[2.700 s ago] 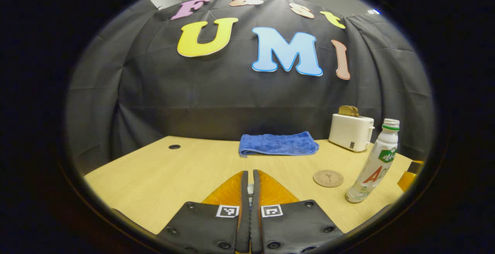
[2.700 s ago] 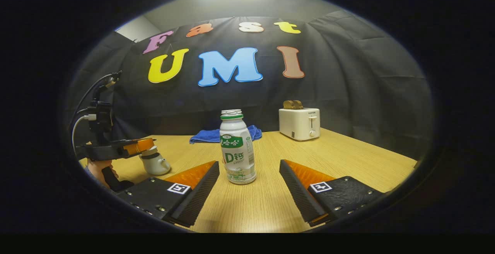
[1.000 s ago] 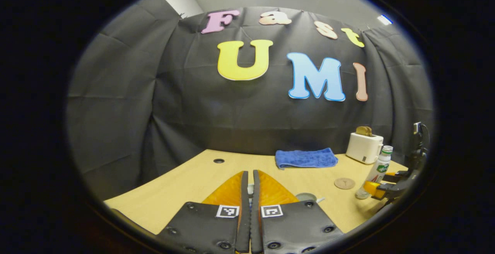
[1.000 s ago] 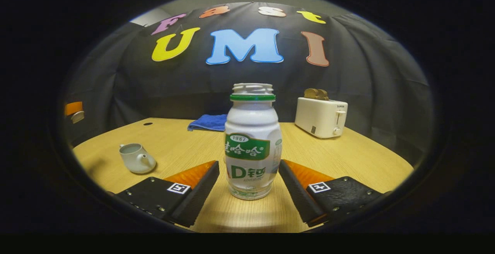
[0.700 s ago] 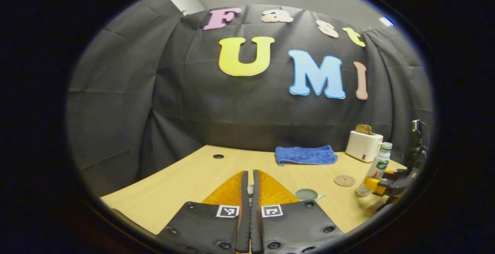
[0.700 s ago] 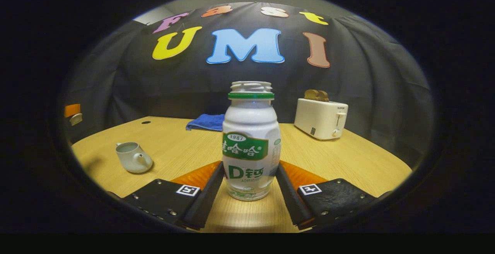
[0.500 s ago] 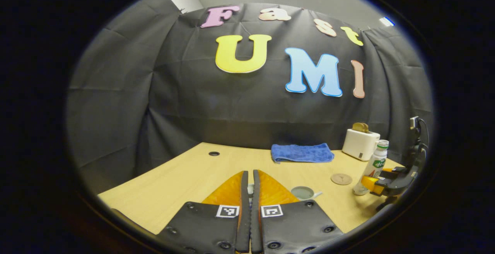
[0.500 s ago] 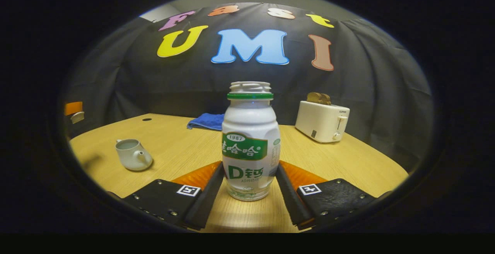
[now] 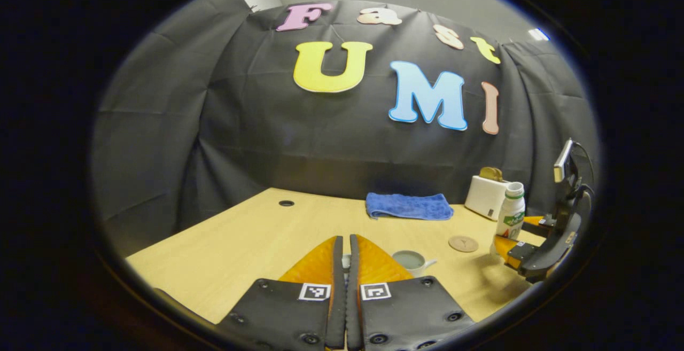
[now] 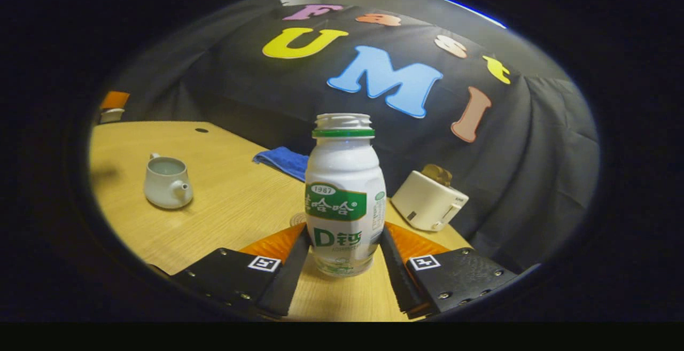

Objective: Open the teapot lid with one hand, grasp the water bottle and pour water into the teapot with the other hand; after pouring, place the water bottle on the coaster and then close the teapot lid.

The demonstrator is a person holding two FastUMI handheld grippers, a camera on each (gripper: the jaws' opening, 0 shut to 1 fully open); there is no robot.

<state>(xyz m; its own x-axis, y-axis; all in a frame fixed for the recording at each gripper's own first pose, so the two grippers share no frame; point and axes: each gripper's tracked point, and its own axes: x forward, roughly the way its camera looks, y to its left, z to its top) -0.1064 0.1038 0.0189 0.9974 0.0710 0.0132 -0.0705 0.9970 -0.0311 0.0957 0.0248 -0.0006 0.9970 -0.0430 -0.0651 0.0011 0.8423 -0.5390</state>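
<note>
My right claw (image 10: 342,257) now clenches the milk bottle (image 10: 344,196), lifted and tilted toward the open teapot (image 10: 164,181), off to the bottle's left. My left claw (image 9: 344,265) stays pinched shut, apparently on the lid. Pouring comes next.

Tongs: the right tongs (image 10: 342,255) press from both sides on the lower part of the white plastic water bottle with green label and open neck (image 10: 344,196).
Teapot: small white ceramic teapot (image 10: 165,181), without lid, stands at the left on the light wooden counter (image 10: 230,207).
Far side: folded blue towel (image 10: 283,161); white toaster with bread (image 10: 430,200).
</note>
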